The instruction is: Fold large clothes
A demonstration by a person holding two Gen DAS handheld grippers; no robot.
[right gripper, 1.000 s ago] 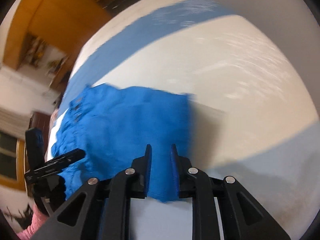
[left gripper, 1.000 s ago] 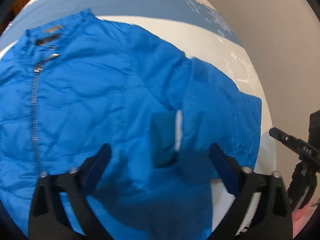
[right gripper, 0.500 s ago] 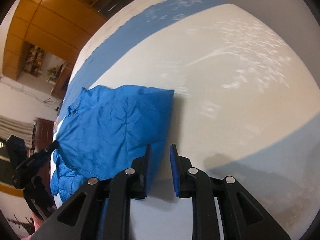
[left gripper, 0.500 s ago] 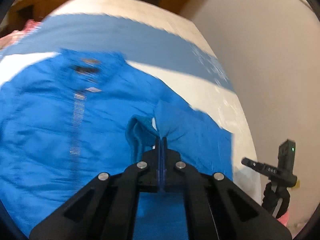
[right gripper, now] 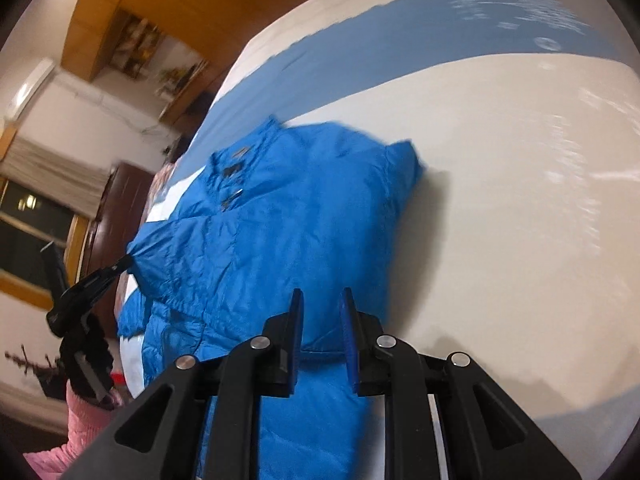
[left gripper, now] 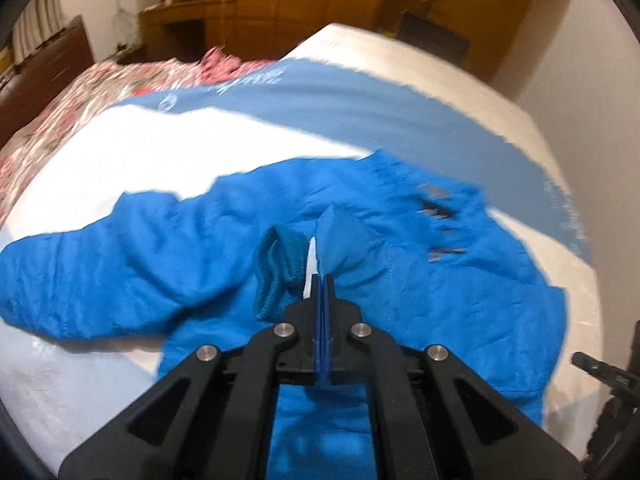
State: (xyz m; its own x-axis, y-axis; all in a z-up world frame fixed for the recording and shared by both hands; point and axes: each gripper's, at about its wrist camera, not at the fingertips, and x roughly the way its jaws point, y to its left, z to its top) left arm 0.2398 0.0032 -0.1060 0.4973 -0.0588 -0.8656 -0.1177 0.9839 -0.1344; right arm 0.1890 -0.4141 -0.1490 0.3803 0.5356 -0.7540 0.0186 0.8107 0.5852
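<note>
A bright blue padded jacket [left gripper: 460,292] lies front up on the white and blue bed [left gripper: 208,148], collar at the far right. My left gripper [left gripper: 322,280] is shut on a sleeve end, its ribbed cuff [left gripper: 276,272] hanging beside the fingers, held above the jacket's chest. The other sleeve [left gripper: 88,264] stretches out to the left. In the right wrist view the jacket [right gripper: 288,216] lies ahead, and the left gripper [right gripper: 120,266] pinches the sleeve at its left edge. My right gripper [right gripper: 321,312] is slightly open and empty above the jacket's near edge.
A floral bedspread [left gripper: 72,96] lies at the far left of the bed. Wooden cupboards [left gripper: 320,4] and a dark dresser [left gripper: 44,68] stand behind. A wall [left gripper: 580,60] runs along the bed's right side. White bedsheet [right gripper: 520,240] spreads right of the jacket.
My left gripper closed on the sleeve end and carried it up and across over the jacket's chest. My right gripper let go of the jacket and now hovers slightly open.
</note>
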